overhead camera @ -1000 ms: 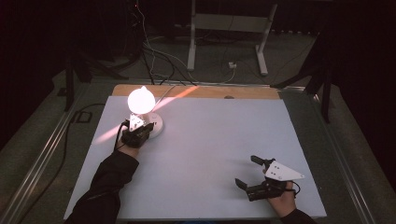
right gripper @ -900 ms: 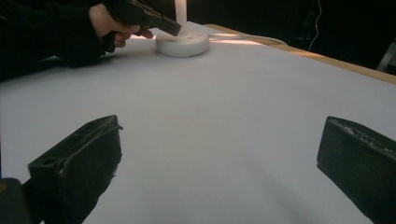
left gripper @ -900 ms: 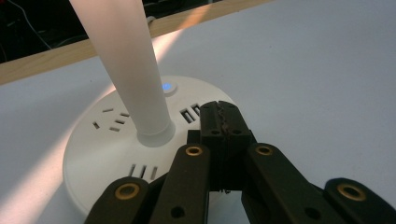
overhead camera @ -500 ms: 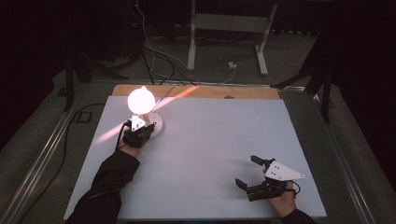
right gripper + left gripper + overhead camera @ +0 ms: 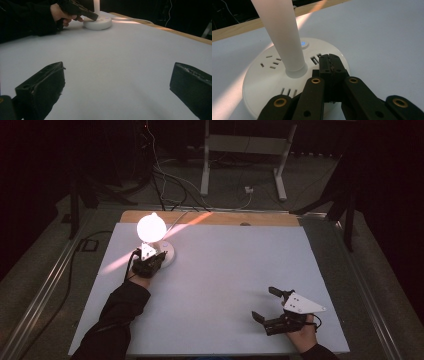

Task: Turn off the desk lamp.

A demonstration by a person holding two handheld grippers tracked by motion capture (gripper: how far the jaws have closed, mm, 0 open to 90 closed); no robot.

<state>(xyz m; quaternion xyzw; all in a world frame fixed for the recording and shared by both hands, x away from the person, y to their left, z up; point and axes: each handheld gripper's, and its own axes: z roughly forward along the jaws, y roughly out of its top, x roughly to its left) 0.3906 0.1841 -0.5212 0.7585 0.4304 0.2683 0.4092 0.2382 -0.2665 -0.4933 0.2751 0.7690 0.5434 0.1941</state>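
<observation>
nearby, left gripper [image 5: 331,65] clenched empty over lamp base [image 5: 265,82] by table's far edge [image 5: 225,218], right gripper [image 5: 267,305] released on bare tabletop

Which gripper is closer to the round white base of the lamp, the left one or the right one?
Left. The left gripper, jaws closed, is over the lamp base beside the stem. The right gripper rests open, far away at the table's near right corner.

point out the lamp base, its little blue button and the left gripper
lamp base [image 5: 265,82], left gripper view, on the flat white top of the disc.
blue button [image 5: 304,44], left gripper view, on its lit face.
left gripper [image 5: 331,65], left gripper view, at the tips of its closed jaws.
</observation>
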